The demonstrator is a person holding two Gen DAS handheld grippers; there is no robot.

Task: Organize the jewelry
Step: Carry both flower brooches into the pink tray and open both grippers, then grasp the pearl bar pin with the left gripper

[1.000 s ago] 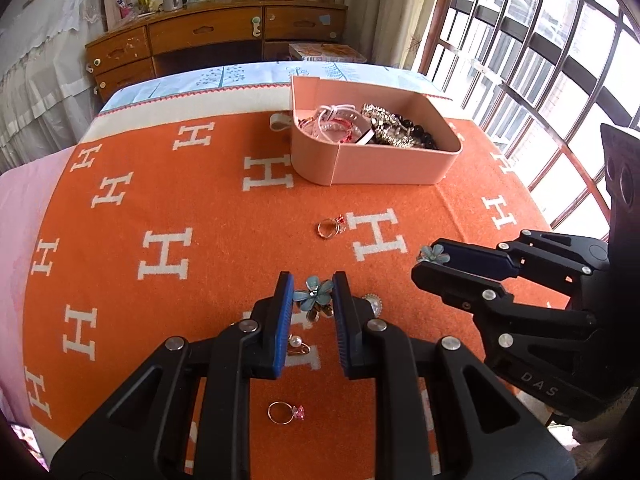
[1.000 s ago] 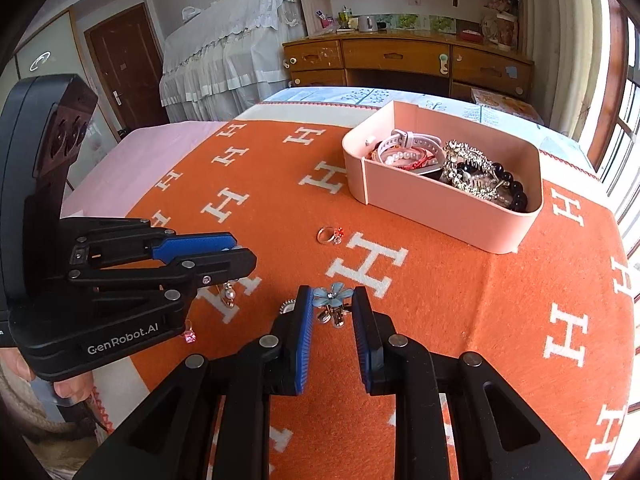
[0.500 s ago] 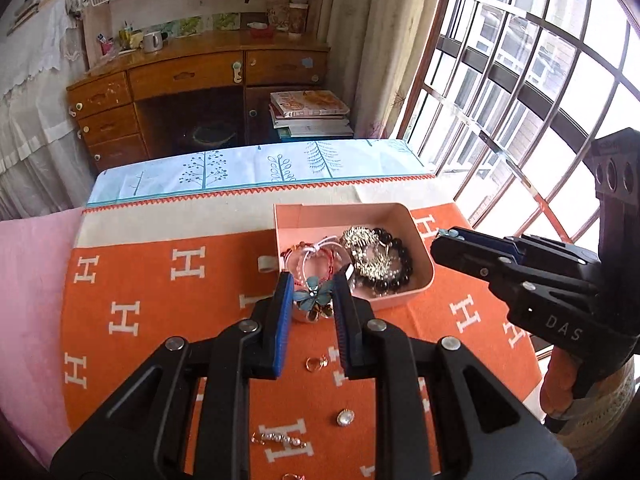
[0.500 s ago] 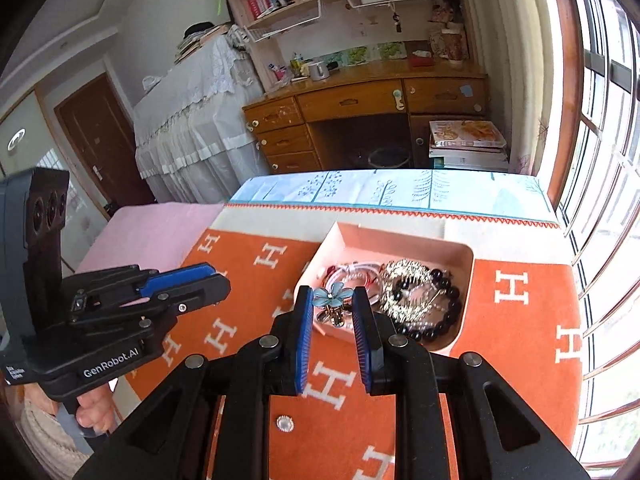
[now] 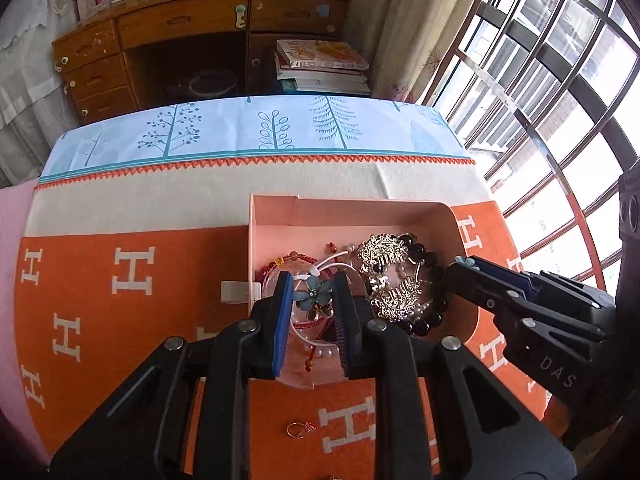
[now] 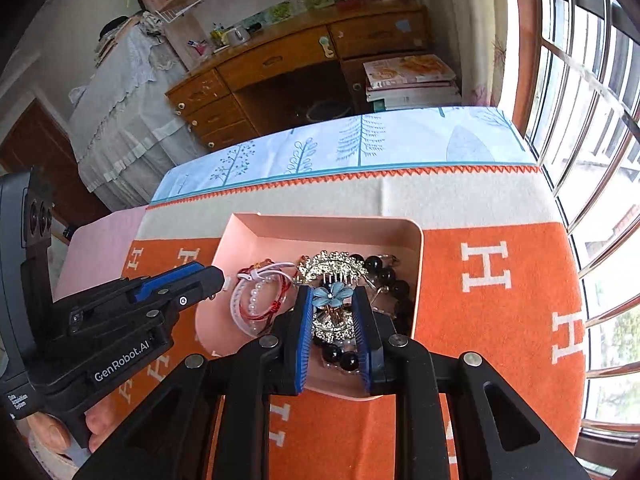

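Both flower earrings travelled from the blanket to above the pink box [image 5: 464,220]: your left gripper [image 5: 310,300] clamped one blue flower earring [image 5: 313,295], your right gripper [image 6: 333,306] its twin [image 6: 334,294], ready for release.

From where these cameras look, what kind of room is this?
Probably a bedroom or study in a home. A wooden desk with drawers stands against the far wall, stacked books sit beside it, and a barred window fills one side. The jewelry box rests on an orange blanket.
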